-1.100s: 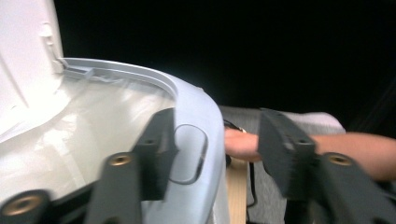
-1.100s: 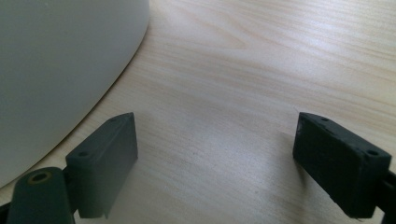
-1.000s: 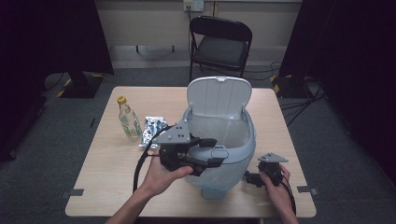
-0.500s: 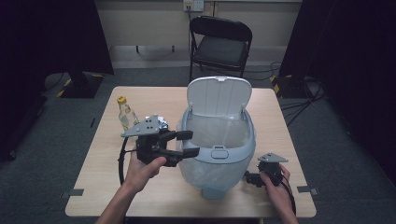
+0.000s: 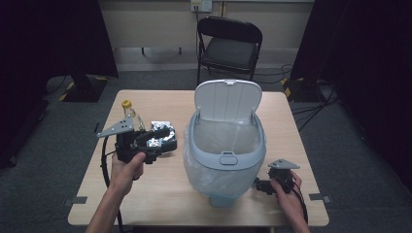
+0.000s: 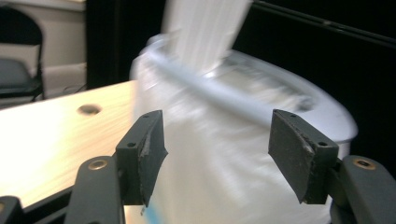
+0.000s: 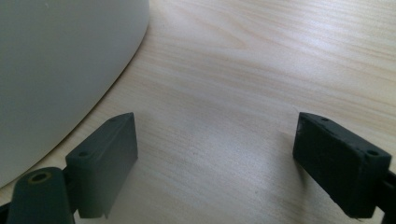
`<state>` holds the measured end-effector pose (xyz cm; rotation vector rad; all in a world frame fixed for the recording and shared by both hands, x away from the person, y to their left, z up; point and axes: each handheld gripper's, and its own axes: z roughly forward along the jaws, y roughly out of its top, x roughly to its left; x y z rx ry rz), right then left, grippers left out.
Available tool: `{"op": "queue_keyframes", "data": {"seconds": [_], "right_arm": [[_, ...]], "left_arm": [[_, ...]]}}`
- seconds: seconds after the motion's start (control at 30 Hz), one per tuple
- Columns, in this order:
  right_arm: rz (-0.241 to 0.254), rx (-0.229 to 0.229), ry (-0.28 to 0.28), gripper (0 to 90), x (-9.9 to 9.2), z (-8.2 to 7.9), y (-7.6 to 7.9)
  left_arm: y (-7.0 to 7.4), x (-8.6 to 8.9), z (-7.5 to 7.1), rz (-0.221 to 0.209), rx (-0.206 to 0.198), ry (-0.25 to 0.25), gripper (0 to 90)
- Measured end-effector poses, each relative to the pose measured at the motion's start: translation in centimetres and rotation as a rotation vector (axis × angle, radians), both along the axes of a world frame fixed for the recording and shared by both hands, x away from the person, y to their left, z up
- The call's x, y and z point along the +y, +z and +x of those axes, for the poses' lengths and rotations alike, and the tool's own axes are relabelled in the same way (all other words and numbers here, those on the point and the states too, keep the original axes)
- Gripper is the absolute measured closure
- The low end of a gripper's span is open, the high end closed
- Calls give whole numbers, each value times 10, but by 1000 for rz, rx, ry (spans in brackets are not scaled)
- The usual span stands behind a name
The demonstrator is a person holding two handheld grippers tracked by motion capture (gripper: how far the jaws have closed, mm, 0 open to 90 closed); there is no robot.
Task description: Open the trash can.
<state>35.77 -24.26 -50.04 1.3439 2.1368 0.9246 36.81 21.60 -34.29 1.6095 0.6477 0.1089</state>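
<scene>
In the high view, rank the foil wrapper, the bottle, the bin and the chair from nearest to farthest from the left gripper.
From the left gripper:
1. Foil wrapper, right at the jaws.
2. Bottle, just behind, on the table's left.
3. Bin, to the right, mid-table.
4. Chair, beyond the far edge.

The left hand-held gripper now sits left of the bin, over the foil packet, no longer at the bin's front, jaws empty.

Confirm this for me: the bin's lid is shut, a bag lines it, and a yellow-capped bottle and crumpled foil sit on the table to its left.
Not quite. The bin has its lid standing open, as the high view shows. The rest holds: a clear bag lines it, and the yellow-capped bottle and crumpled foil sit on the table to its left.
</scene>
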Motion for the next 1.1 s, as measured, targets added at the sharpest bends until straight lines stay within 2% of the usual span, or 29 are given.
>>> {"op": "queue_keyframes", "data": {"seconds": [0.1, 0.13, 0.2, 0.27, 0.3, 0.33, 0.37, 0.4, 0.43, 0.47, 0.57, 0.6, 0.63, 0.73, 0.8, 0.9, 0.97, 1.0, 1.03, 1.1], "right_arm": [[0, 0, 0, 127, 0, 0, 0], [0, 0, 0, 127, 0, 0, 0], [0, 0, 0, 127, 0, 0, 0], [0, 0, 1, 123, 0, 0, 0], [0, 0, 1, 123, 0, 0, 0], [0, 1, 2, 118, 0, 1, 0], [0, 1, 2, 118, 0, 1, 0], [-1, 2, 2, 117, 0, 1, 0], [-1, 2, 2, 117, 1, 1, 0], [-1, 2, 2, 116, 1, 1, 0], [-1, 2, 2, 115, 1, 1, 0], [-2, 2, 3, 115, 1, 1, 0], [-2, 2, 3, 115, 1, 1, 0], [-1, 3, 3, 115, 1, 1, 0], [-1, 3, 3, 115, 1, 1, 0], [-1, 3, 3, 115, 1, 1, 0], [-1, 3, 2, 115, 1, 1, 0], [-2, 3, 3, 115, 1, 1, 0], [-1, 3, 3, 115, 1, 1, 0], [-1, 3, 2, 115, 1, 1, 0]], "left_arm": [[-13, 7, 9, 62, 17, 47, 362], [-13, 7, 9, 62, 17, 47, 362], [-25, 13, 18, 81, 55, 86, 364], [-41, 18, 30, 120, 80, 135, 372], [-41, 18, 30, 120, 80, 135, 370], [-54, 21, 40, 160, 110, 142, 366], [-54, 21, 40, 160, 110, 142, 358], [-67, 23, 47, 171, 120, 154, 349], [-74, 23, 51, 175, 131, 160, 344], [-82, 23, 55, 192, 155, 167, 324], [-97, 21, 61, 281, 168, 185, 292], [-102, 20, 63, 289, 185, 193, 289], [-102, 20, 63, 289, 185, 193, 288], [-116, 19, 70, 308, 227, 207, 288], [-119, 14, 74, 330, 228, 220, 292], [-125, 5, 79, 365, 240, 211, 297], [-129, 2, 81, 374, 246, 214, 299], [-133, -1, 84, 390, 254, 251, 297], [-135, -1, 87, 399, 241, 273, 282], [-135, -1, 91, 418, 245, 298, 277]]}}
